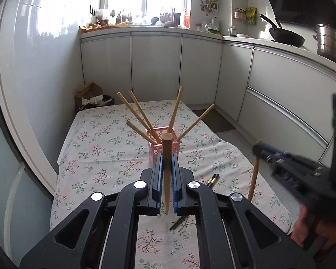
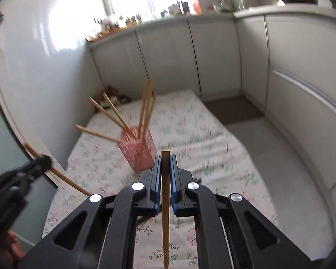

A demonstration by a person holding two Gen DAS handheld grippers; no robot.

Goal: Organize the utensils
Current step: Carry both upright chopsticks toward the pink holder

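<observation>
Left tongs (image 1: 166,159): nearest the lens in our left view, jaws closed on a chopstick (image 1: 167,168). The stick stands nearly upright between the blue pads, blunt end above the tips, thin end hanging below the jaws.

Right tongs (image 2: 165,161): likewise closed on a second chopstick (image 2: 165,213), gripped near its blunt top, most of its length dangling below. In the left view we see these tongs at the right edge, blurred, with that stick hanging over the tabletop (image 1: 96,157).

Holder (image 1: 164,149): pink, perforated, upright on the flowered cloth. Just beyond the left tongs' tips; ahead and left of the right tongs. Five chopsticks already lean in it, fanned outward.

Loose items: dark chopsticks (image 1: 212,179) lying on the cloth near the left tongs, another pair lower down, partly hidden.

Risks, as we judge them:
- Each stick is pinched at one narrow point, so it may pivot or slip out on the way over.
- The long hanging ends may catch the holder's rim or the leaning sticks and tip the light holder.
- Two tongs closing on one small opening may knock each other.
- The right view is smeared, so that hand's aim is harder to trust.
</observation>
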